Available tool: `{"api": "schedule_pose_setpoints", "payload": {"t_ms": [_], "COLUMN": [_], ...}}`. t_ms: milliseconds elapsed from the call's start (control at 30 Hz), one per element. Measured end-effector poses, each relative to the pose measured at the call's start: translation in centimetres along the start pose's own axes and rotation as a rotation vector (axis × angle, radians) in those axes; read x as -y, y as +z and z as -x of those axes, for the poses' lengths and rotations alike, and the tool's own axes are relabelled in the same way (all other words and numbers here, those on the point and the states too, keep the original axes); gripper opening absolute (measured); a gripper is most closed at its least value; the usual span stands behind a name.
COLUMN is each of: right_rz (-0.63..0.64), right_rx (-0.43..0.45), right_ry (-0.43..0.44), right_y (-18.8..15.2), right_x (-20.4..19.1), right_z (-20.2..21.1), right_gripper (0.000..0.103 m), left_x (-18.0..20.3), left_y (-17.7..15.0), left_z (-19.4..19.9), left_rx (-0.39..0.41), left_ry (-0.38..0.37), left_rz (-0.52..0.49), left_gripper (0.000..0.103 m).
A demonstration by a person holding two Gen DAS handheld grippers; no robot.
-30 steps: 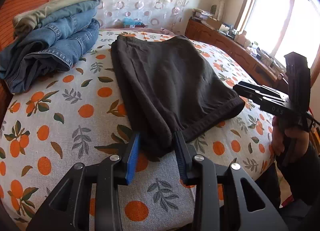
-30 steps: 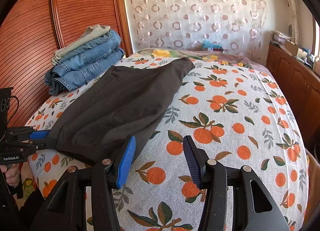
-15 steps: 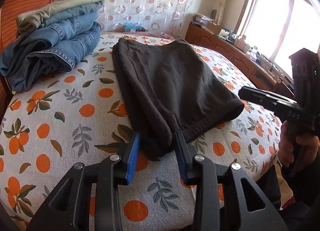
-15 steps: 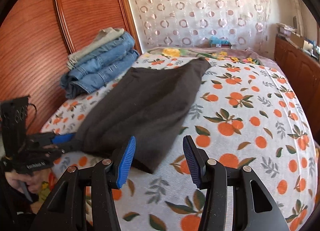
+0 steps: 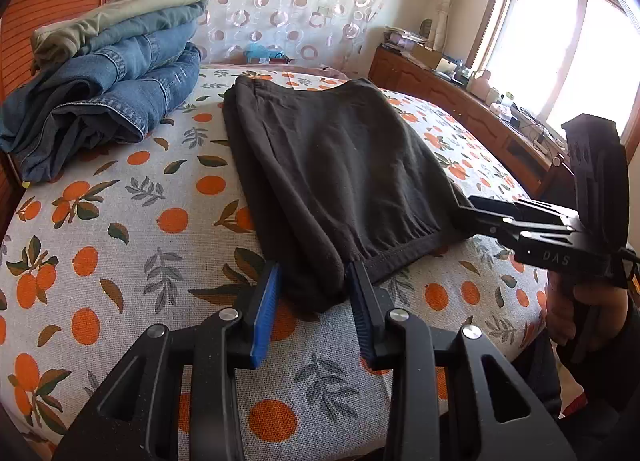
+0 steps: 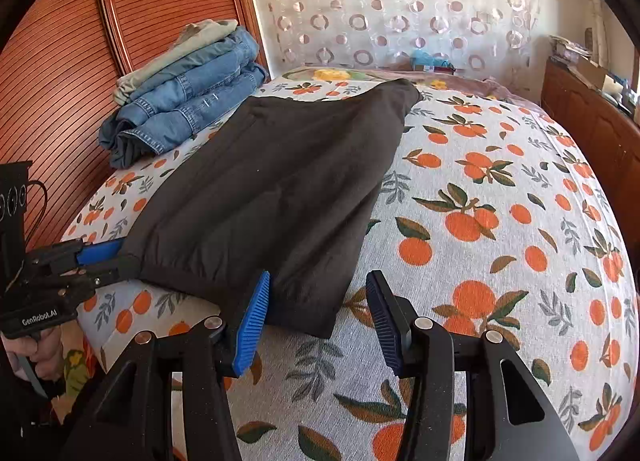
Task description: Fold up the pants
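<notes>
The pants (image 5: 336, 177) are laid flat on the bed (image 5: 132, 221), near its front edge and toward the headboard (image 6: 72, 73) side. Their long axis runs from the front edge back toward the curtain (image 6: 400, 5): the cuffed hem (image 5: 400, 251) lies at the front edge and the far end points to the curtain.

The left gripper (image 5: 312, 301) is set at the hem corner nearer the headboard. A bunched corner of the dark cloth is seen between its blue pads (image 5: 264, 313), with the jaws at a middling gap; whether the cloth is pressed cannot be told.

The right gripper (image 6: 318, 319) is set at the other hem corner, its jaws held moderately wide. That corner lies between the fingers (image 6: 252, 321), and a clear gap is seen between the cloth and the right-hand finger, so nothing is clamped.

A stack of jeans (image 5: 108, 93) is piled at the headboard, just beside the pants and apart from them.
</notes>
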State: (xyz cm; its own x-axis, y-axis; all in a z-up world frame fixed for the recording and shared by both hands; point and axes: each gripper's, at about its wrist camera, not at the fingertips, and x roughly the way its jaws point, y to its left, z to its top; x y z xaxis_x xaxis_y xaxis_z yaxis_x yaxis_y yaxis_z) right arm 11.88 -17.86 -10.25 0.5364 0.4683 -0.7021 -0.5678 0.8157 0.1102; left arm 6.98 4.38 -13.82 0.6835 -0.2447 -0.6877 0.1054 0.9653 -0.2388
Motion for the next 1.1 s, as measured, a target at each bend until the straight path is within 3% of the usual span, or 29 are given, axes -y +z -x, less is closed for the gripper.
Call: {"api": "schedule_pose_setpoints", "payload": {"t_ms": [200,367,700,1100], "right_rz": [0.012,0.004,0.023,0.003], "right_rx": [0.002,0.008,0.016,0.01], "right_ry": [0.011,0.034,0.067,0.095], "right_y": [-0.5,-0.9,-1.0,-3.6], "right_x": [-0.5,-0.1,0.0,-0.2], "right_z": [0.2,0.6,1.3,5.5], "right_gripper": [0.044,0.04,0.015,0.012], "left_x": [0.4,0.8,1.0,3.5], "left_y": [0.0,-0.3,0.1,-2.2], "left_z": [0.1,0.1,0.1,3.6], "left_rx": [-0.015,-0.015,-0.019,-0.046], "left_ry": [0.01,0.004,-0.029,-0.086], "left_rz": [-0.003,-0.008,0.01,0.008], "left_gripper": [0.035,0.027,0.015,0.014]}}
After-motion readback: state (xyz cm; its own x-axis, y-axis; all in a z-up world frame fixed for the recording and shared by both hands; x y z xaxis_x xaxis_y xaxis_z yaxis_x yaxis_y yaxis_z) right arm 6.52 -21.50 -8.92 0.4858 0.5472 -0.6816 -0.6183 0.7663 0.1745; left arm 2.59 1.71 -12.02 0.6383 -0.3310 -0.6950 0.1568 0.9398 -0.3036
